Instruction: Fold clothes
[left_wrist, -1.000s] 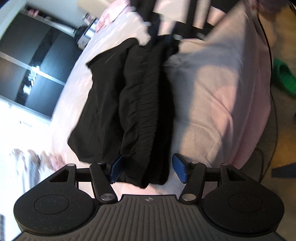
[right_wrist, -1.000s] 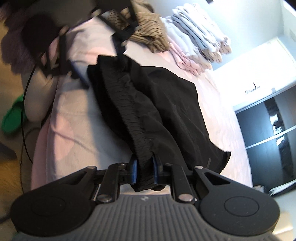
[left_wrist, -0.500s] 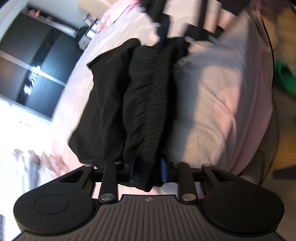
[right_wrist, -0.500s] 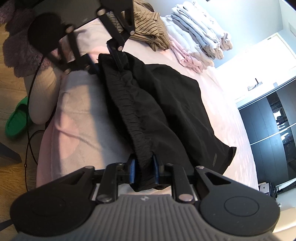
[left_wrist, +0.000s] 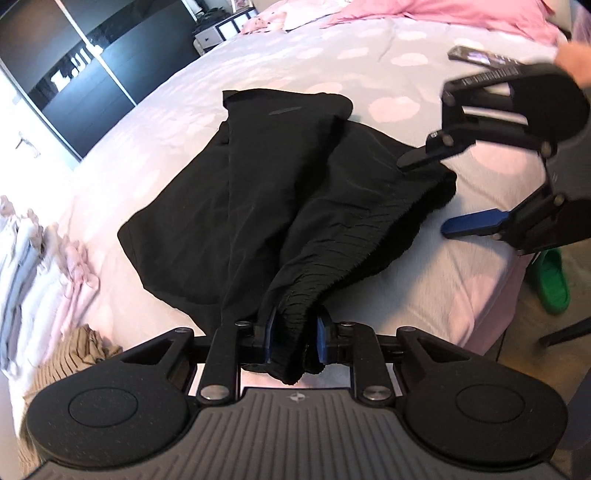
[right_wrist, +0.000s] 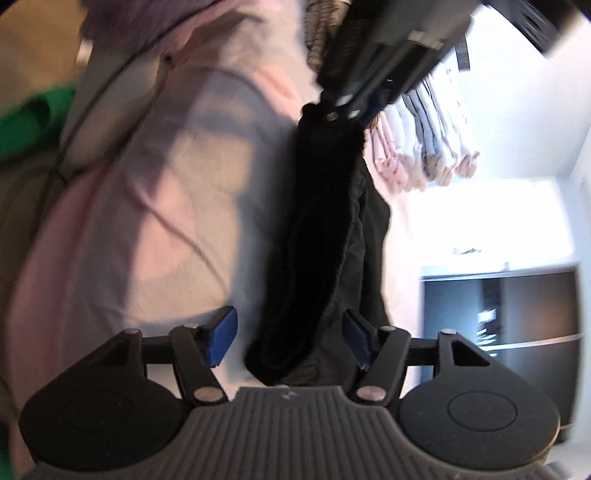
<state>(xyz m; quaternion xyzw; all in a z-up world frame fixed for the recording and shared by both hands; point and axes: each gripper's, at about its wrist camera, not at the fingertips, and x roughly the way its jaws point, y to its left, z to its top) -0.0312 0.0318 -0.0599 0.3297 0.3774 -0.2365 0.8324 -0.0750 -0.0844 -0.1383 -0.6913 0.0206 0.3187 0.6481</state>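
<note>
With the left gripper (left_wrist: 294, 341) clamped on the black shorts' (left_wrist: 258, 206) waistband and the right gripper (right_wrist: 288, 338) opening (fabric between, untouched), the freed end may sag and crumple the fold.

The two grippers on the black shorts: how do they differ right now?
The left gripper is shut on the black shorts, pinching the gathered waistband and lifting that end; the right gripper has its jaws opening, pads clear of the cloth, which lies between them. In the left view, the right gripper's fingers stand wide apart beside the waistband's other end. Both share black frames and blue pads.
</note>
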